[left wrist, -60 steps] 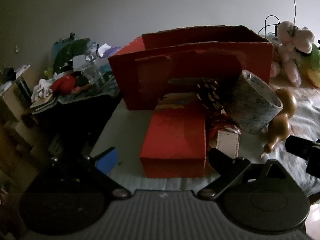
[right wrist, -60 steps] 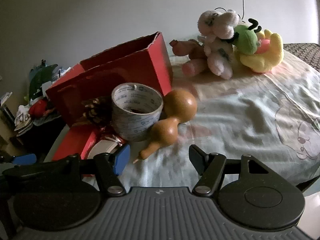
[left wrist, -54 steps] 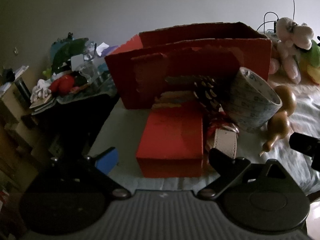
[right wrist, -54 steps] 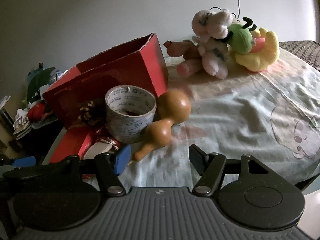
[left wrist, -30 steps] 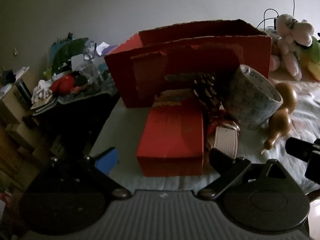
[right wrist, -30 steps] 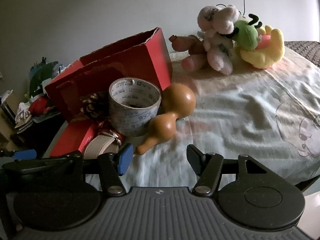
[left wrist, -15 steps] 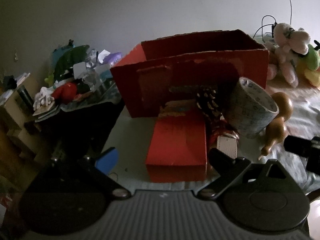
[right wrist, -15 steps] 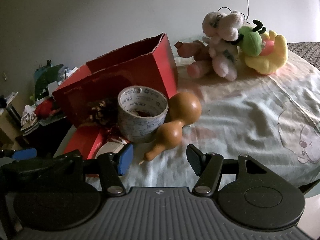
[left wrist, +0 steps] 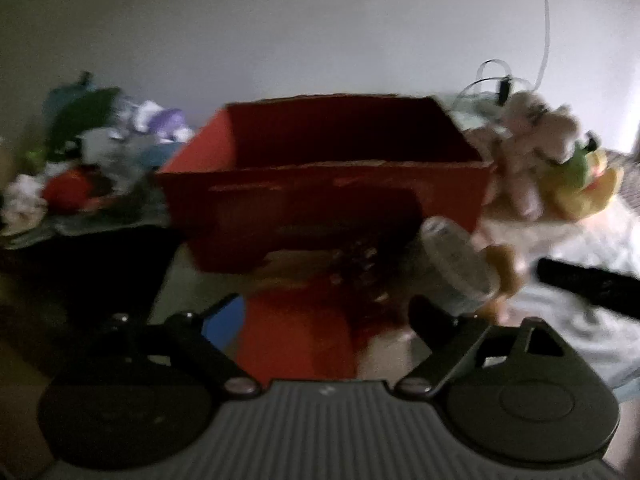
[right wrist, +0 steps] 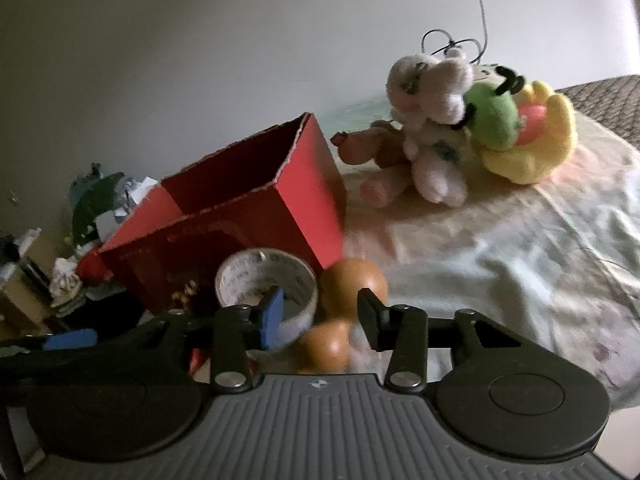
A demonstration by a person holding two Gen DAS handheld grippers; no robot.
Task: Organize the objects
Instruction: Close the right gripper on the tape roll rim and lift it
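Surface: pale wrinkled bed sheet (right wrist: 500, 264) with a plain grey wall behind; a cluttered side area is at the far left.
Red box (right wrist: 240, 220): open cardboard box with torn top edges, standing on the sheet; its inside looks dark, and I cannot tell if something is in it.
Small red box (left wrist: 296, 340): closed, lying in front of the big one, near a pine cone (left wrist: 356, 264).
Tape roll (right wrist: 266, 284): wide ring, hollow, just beside the gourd.
Gourd (right wrist: 340, 320): smooth brown wood, two round bulbs, lying on the sheet.
Right hand-held gripper (right wrist: 320, 320): low over the gourd, fingers apart on both sides of it, not pressing.
Left hand-held gripper (left wrist: 324, 312): fingers wide apart, holding nothing, above the small red box; this view is blurred.
Plush toys (right wrist: 460, 120): soft pile at the back.
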